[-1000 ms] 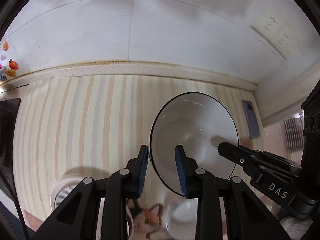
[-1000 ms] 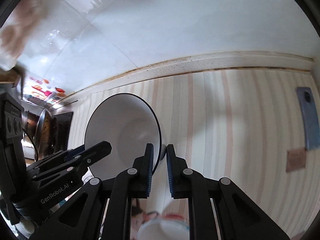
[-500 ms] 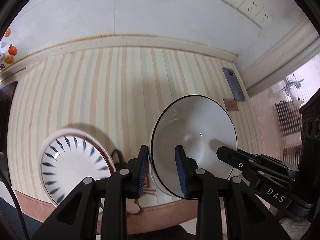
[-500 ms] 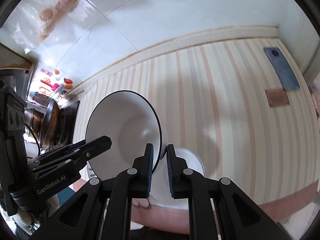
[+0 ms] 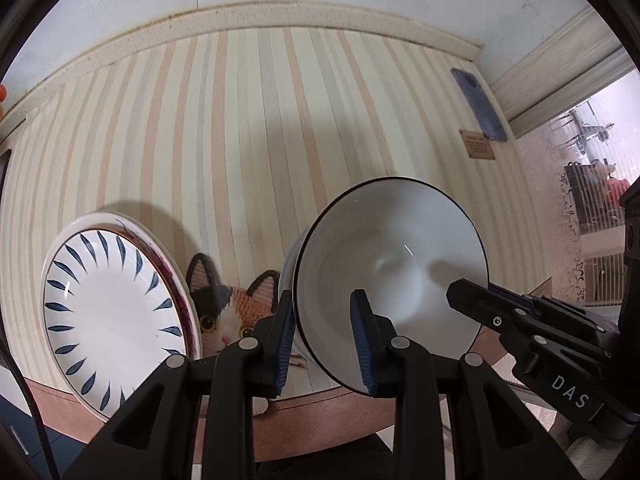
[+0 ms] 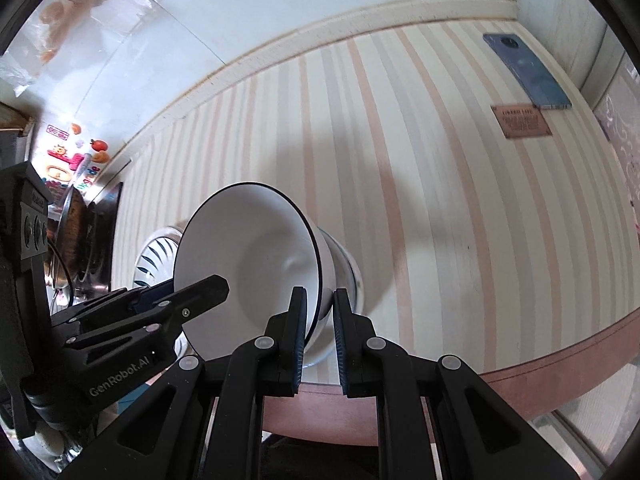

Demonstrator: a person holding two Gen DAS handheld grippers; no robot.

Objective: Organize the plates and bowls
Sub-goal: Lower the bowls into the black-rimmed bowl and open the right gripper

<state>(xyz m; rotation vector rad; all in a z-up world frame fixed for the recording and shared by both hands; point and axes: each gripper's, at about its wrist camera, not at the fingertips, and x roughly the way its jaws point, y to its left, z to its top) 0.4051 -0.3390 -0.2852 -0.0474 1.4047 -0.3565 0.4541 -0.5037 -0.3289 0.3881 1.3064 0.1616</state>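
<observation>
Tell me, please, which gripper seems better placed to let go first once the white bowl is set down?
Probably the right gripper: both pinch the white bowl's rim, but the left gripper is nearer the blue-patterned plate.

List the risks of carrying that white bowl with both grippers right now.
1. The left gripper and right gripper each pinch only the thin rim of the white bowl, which is tilted; it could slip.
2. A second bowl sits just behind it; lowering carelessly could knock them together.
3. The petal-patterned plate overhangs the table edge; a nudge might tip it.
</observation>
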